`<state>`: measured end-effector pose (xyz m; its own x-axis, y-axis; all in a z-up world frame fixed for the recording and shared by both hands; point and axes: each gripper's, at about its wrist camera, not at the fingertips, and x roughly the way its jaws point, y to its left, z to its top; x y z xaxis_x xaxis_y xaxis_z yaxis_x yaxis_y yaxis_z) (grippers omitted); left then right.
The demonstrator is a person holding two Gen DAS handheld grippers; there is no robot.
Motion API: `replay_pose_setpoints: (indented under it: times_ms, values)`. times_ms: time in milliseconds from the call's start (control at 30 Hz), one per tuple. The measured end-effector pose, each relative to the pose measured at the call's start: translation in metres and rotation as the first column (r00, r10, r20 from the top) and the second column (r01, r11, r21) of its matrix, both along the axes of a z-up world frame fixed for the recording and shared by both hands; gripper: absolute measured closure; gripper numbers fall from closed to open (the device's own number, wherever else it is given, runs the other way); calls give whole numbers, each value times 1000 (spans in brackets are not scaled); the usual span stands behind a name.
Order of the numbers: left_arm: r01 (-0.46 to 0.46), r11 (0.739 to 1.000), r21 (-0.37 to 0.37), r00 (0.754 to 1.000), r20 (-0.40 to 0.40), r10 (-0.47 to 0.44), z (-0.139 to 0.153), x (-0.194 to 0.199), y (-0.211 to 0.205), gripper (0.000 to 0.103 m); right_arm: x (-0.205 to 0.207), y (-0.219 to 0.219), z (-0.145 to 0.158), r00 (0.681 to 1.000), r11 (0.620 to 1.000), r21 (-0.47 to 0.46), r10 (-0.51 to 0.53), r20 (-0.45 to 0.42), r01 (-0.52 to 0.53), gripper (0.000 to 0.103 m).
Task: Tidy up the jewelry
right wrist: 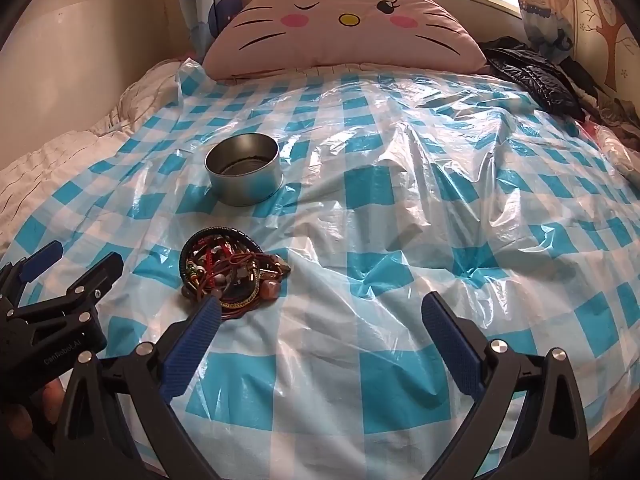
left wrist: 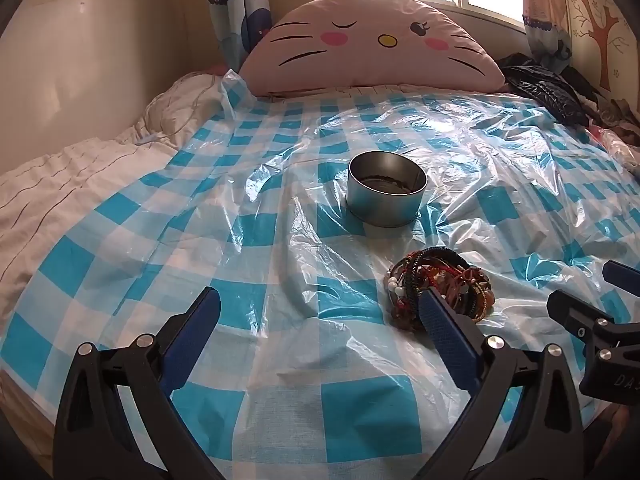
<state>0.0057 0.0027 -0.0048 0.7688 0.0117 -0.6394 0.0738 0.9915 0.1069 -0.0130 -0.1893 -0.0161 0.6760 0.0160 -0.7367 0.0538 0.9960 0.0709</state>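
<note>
A tangled pile of bracelets and beaded jewelry [left wrist: 440, 284] [right wrist: 228, 270] lies on the blue-checked plastic sheet [left wrist: 280, 208] [right wrist: 400, 208] that covers the bed. Beyond the pile stands a round metal tin [left wrist: 386, 188] [right wrist: 243, 169], open at the top. My left gripper [left wrist: 320, 312] is open and holds nothing; its right fingertip is just in front of the pile. My right gripper [right wrist: 320, 316] is open too, with its left fingertip at the pile's near edge. Each gripper shows at the edge of the other's view: the right gripper [left wrist: 592, 292] and the left gripper [right wrist: 76, 264].
A large pink cat-face pillow [left wrist: 372, 48] [right wrist: 344, 28] leans at the head of the bed under a window. A black jacket [left wrist: 548, 88] [right wrist: 532, 76] and other clothes lie at the far right. A white quilt [left wrist: 80, 168] is bunched on the left.
</note>
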Motion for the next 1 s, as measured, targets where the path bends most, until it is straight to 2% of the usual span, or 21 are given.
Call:
replay_pose_setpoints:
  times_ms: [167, 300, 467, 733, 900, 1000]
  values:
    - [0, 1000, 0, 1000, 1, 0, 0, 0, 1, 7, 3, 6, -1, 1000, 1000, -8, 4, -2, -4, 7]
    - [7, 1000, -2, 1000, -4, -7, 0, 2, 1, 7, 2, -2, 1, 999, 997, 64, 31, 23, -33, 7]
    - [19, 1000, -17, 1000, -23, -20, -2, 5, 3, 7, 11, -7, 3, 999, 993, 119, 14, 48, -20, 7]
    - [20, 1000, 2, 1000, -15, -20, 0, 5, 2, 7, 10, 4, 1, 999, 998, 57, 35, 34, -36, 7]
    - [20, 1000, 5, 1000, -9, -20, 0, 4, 1, 7, 5, 8, 7, 996, 999, 34, 36, 75, -39, 7]
    - [20, 1000, 0, 1000, -4, -20, 0, 2, 0, 7, 0, 13, 11, 994, 999, -10, 45, 95, -44, 7]
